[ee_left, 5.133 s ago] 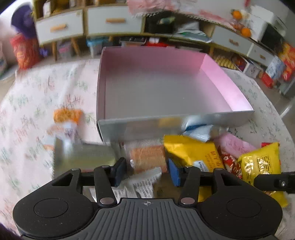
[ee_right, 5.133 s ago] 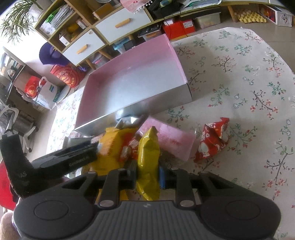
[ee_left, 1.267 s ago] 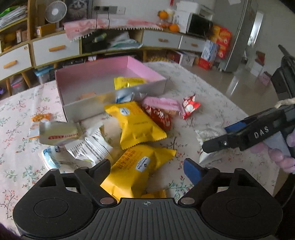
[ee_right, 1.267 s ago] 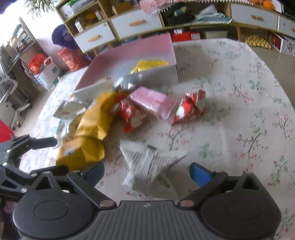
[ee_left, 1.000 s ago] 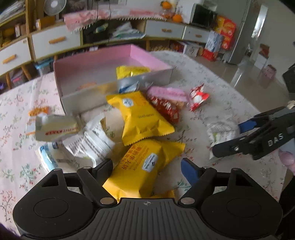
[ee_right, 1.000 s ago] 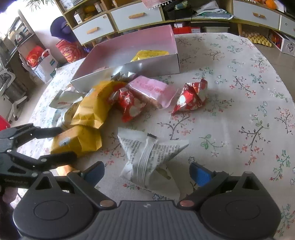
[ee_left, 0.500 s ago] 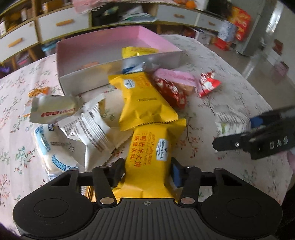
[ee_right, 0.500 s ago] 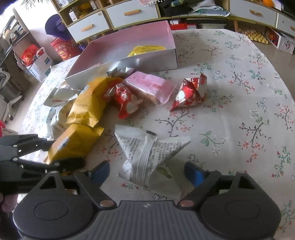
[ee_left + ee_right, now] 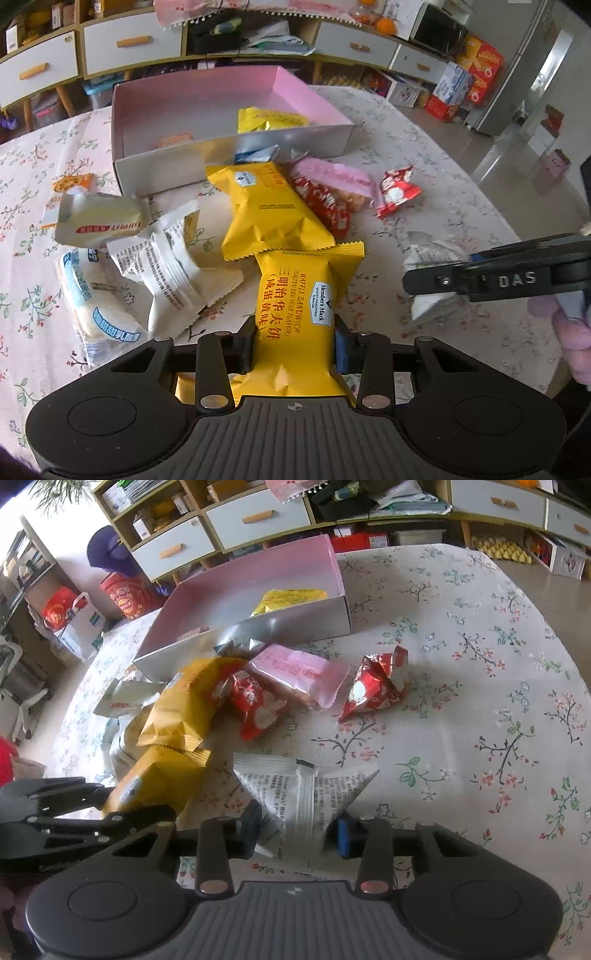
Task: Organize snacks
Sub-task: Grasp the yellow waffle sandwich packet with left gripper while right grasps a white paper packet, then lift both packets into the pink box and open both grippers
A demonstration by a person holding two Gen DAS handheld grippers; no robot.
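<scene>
A yellow waffle-sandwich packet (image 9: 295, 291) lies lengthwise between the pads of my left gripper (image 9: 295, 349). The jaws are closing and both pads press its sides. In the right wrist view my right gripper (image 9: 297, 830) is closing on a white printed packet (image 9: 299, 790), whose lower part is pinched between the pads. That white packet (image 9: 428, 258) also shows at the right of the left wrist view. The pink-lined box (image 9: 192, 92) stands at the far side of the table with a yellow packet (image 9: 269, 120) inside.
Loose snacks lie in front of the box: another yellow packet (image 9: 269, 210), two red packets (image 9: 325, 210) (image 9: 395, 192), a pink one (image 9: 340, 181) and white ones (image 9: 173, 266) at the left. The floral tablecloth (image 9: 480, 664) runs to the table's edge at the right. Cabinets stand behind.
Both grippers' jaws have narrowed from wide open. The left has come down around the yellow packet, the right around the white packet. The hands have hardly shifted.
</scene>
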